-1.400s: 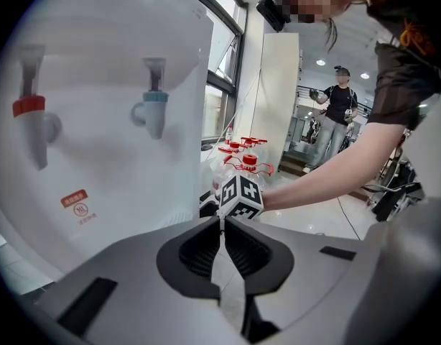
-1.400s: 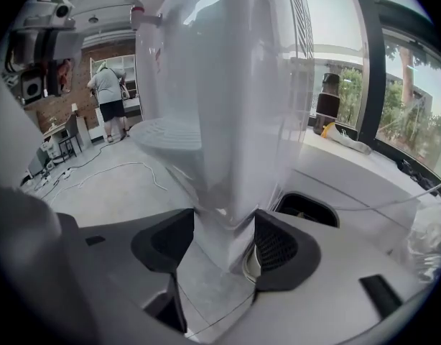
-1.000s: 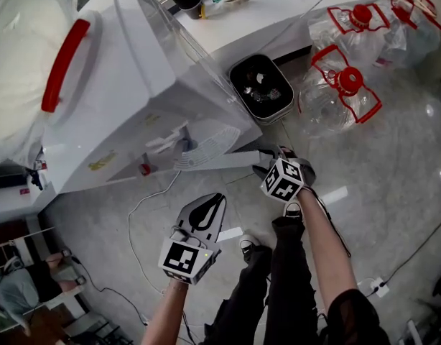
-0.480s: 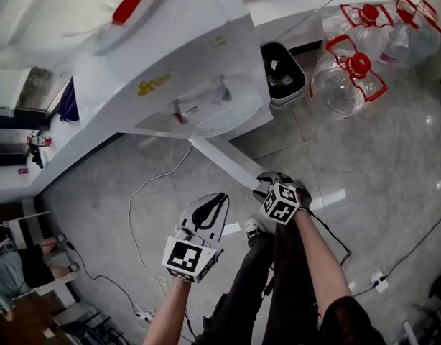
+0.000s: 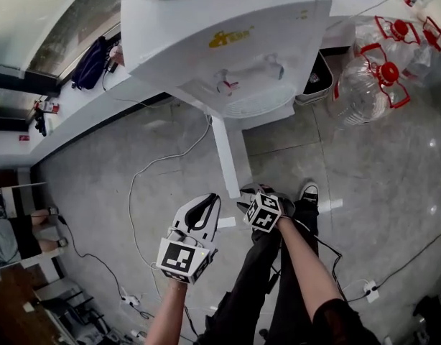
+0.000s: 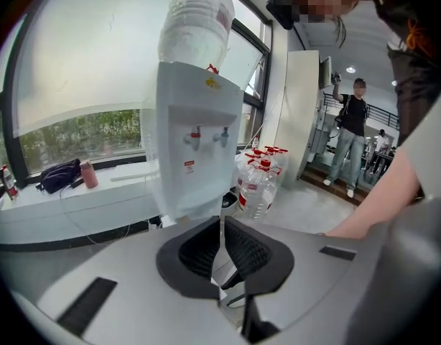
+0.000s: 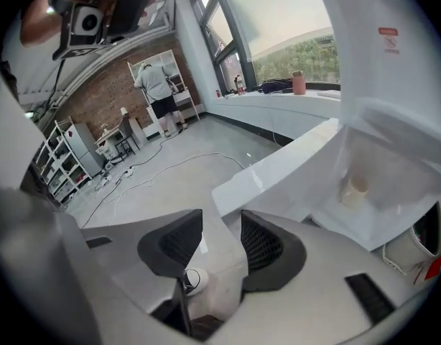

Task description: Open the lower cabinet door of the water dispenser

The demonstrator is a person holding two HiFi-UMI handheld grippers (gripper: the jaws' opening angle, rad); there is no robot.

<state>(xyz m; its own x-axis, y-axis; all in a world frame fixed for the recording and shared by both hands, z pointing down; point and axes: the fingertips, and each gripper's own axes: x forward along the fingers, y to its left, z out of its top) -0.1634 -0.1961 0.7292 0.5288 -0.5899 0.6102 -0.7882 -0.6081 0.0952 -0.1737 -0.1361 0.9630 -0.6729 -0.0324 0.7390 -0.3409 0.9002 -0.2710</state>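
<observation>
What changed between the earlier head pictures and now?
The right gripper, whose jaws have just been closing on the edge of the cabinet door, swung the door wider. It went from slightly ajar to standing straight out from the water dispenser. The left gripper stayed shut and empty beside it.

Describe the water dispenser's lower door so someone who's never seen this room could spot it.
Find the white water dispenser beside the window ledge. Below its two taps, the lower cabinet door stands swung out over the grey floor. Unlike the dispenser's fixed body, it juts out as a thin white panel, its free edge between the jaws of the right gripper, which have just been closing.
</observation>
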